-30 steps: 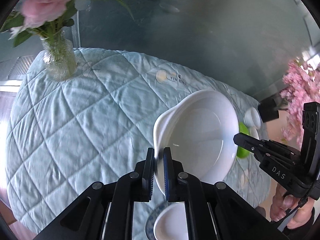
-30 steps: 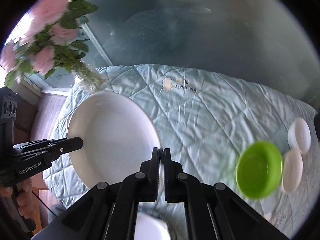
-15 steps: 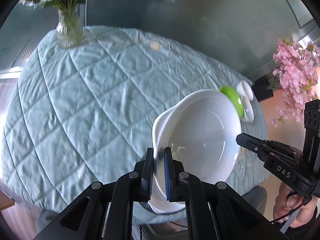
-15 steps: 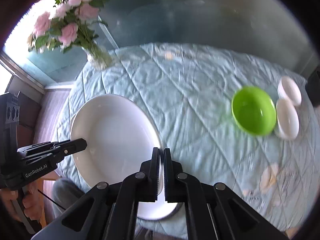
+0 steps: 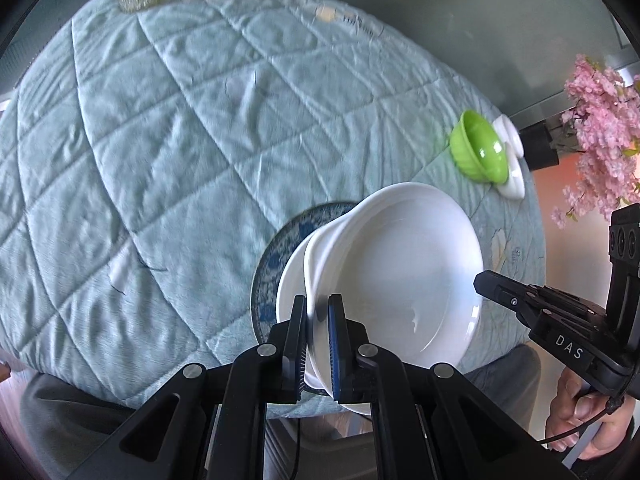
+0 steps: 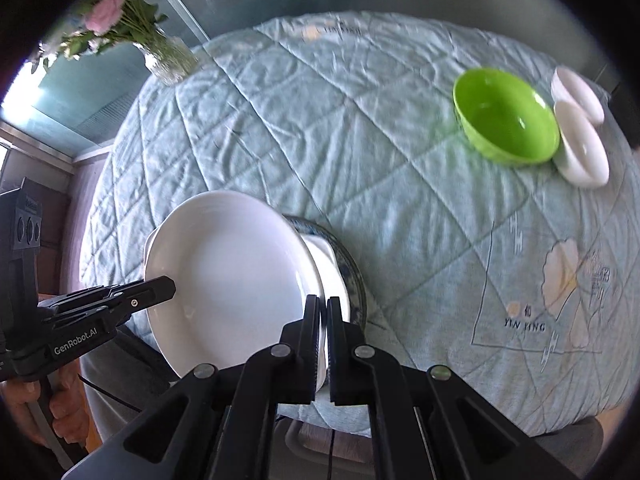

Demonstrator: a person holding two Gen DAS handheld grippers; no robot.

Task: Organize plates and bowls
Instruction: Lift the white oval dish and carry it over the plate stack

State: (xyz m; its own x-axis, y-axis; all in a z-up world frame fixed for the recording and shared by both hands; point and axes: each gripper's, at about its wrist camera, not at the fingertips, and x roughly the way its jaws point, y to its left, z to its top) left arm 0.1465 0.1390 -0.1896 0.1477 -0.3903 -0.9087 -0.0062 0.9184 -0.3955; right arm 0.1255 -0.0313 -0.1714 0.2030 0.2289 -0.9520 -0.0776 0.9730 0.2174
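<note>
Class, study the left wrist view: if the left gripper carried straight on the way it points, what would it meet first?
Probably the white dish on the blue-patterned plate, just beyond the left gripper, which is shut on the rim of the big white bowl. Depth is unclear, so the gap cannot be judged.

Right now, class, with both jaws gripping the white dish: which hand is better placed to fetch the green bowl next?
Right. The green bowl lies on the right hand's side of the table; the left hand would likely have to cross the white dish.
</note>
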